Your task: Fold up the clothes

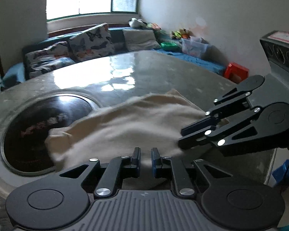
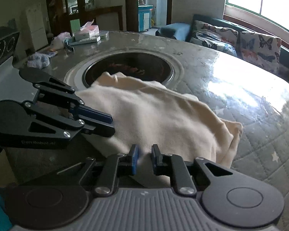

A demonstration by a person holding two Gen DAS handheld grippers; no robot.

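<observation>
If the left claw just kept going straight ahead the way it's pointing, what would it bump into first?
The cream garment. The left gripper already has cloth between its fingertips, so it would push into the fabric heaped on the table. Depth beyond that is unclear.

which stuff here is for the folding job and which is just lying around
For the job: cream garment, left gripper, right gripper, both pinching its near edge.

Lying about: tissue box, plastic bag, blue-white cloth, butterfly cushions, red stool.
</observation>
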